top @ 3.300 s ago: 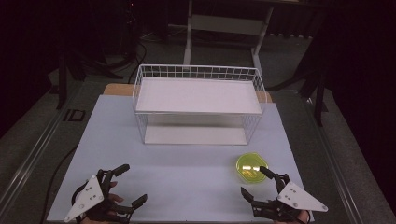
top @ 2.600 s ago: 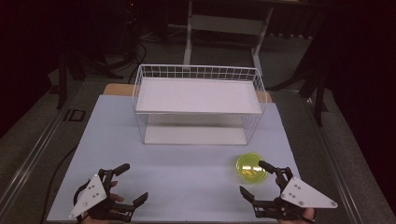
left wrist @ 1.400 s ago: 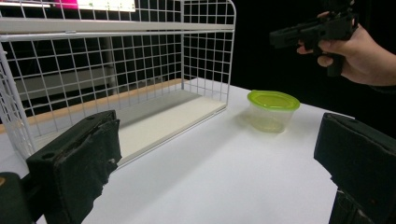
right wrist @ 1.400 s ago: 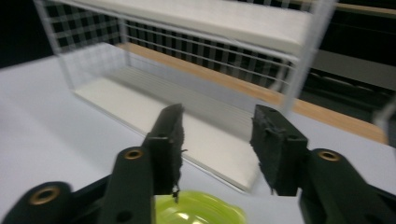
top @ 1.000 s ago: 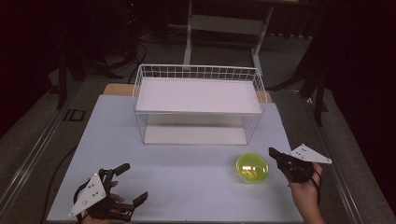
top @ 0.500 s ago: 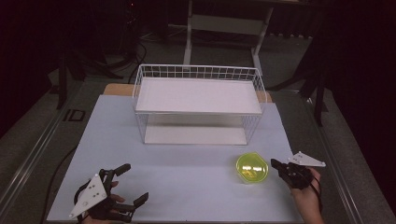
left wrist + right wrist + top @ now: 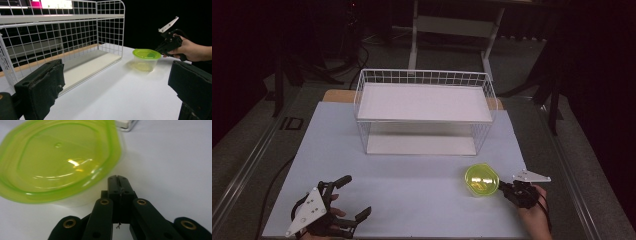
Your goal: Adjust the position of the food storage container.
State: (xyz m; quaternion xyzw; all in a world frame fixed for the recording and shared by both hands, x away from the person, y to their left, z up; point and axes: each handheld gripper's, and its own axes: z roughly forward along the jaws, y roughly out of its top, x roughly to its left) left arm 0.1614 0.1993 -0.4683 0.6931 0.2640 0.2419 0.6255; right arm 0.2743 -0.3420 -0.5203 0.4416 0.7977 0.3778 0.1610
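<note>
Right gripper point(image 7: 507, 189) has swung in beside the green-lidded container point(image 7: 481, 179), jaws pressed together, probably to nudge it; left gripper point(image 7: 349, 200) idles spread.

White wire rack point(image 7: 424, 112) with two white shelves, set toward the far middle of the pale bench point(image 7: 412, 175); lidded clear tub with a lime-green lid point(image 7: 481, 179) well apart, near the right front corner
</note>
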